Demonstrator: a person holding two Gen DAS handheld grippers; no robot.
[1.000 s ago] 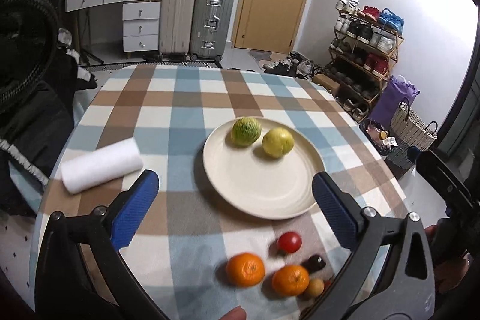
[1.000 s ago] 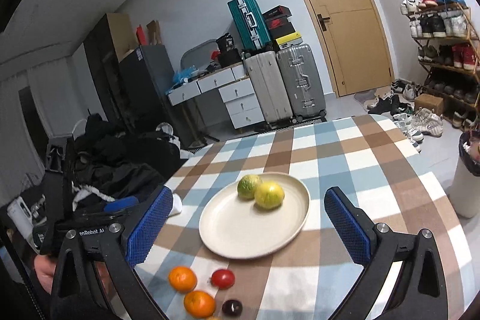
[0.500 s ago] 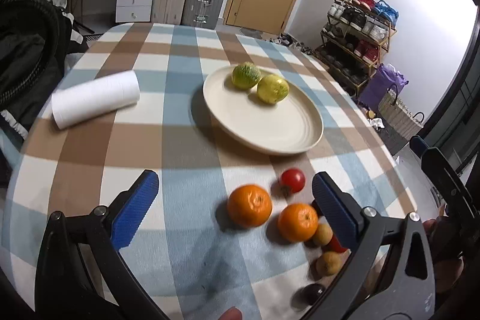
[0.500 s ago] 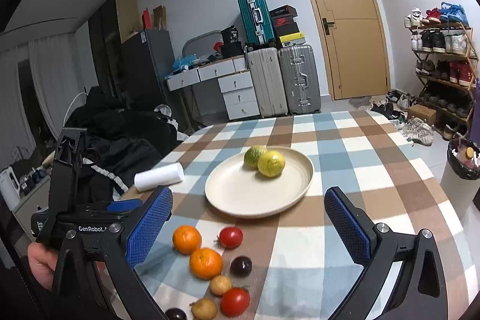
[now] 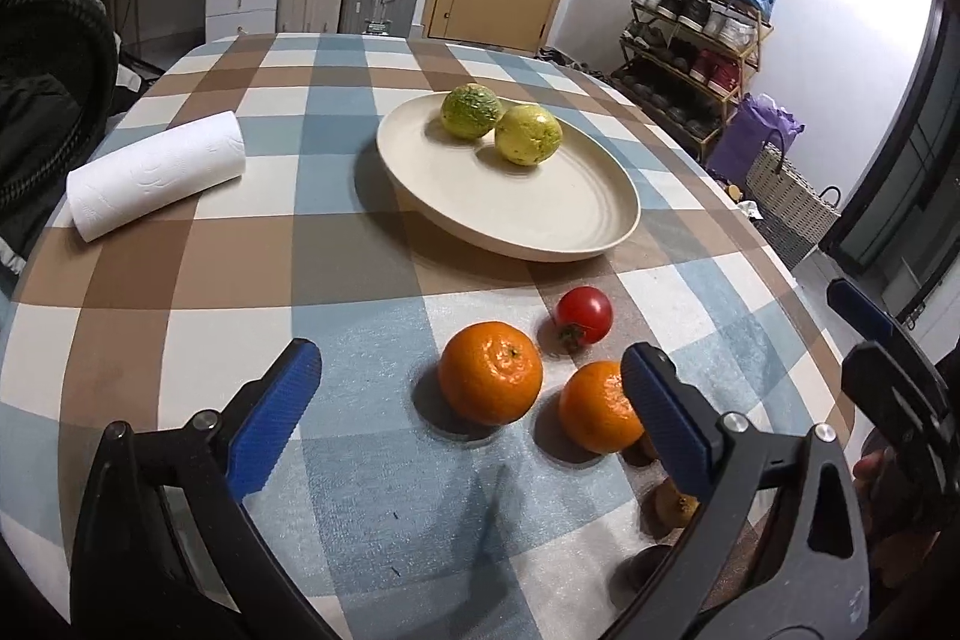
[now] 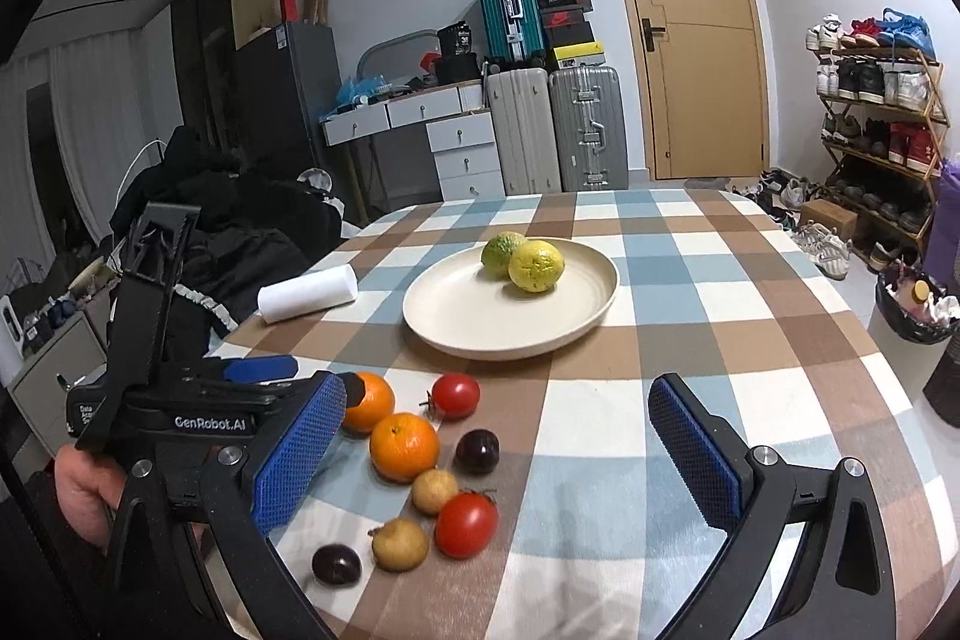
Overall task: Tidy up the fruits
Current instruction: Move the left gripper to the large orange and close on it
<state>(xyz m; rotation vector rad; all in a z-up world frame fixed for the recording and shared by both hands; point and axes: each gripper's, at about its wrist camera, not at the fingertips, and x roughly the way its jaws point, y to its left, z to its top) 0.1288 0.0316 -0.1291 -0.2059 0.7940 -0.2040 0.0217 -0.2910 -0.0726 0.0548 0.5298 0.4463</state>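
both wide-open grippers, left gripper [image 5: 474, 388] and right gripper [image 6: 498, 436], have dropped nearer the oranges [image 5: 489, 372] before the plate [image 5: 600, 220]; nothing grasped.

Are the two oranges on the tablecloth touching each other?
Apart. The left wrist view shows a strip of tablecloth between the bigger orange and the smaller orange.

Left gripper [image 5: 468, 400] fingers [image 5: 276, 412] spread wide, empty, low over the worktop; right gripper [image 6: 495, 451] likewise agape and empty; a hand [image 6: 84, 496] grips the left handle
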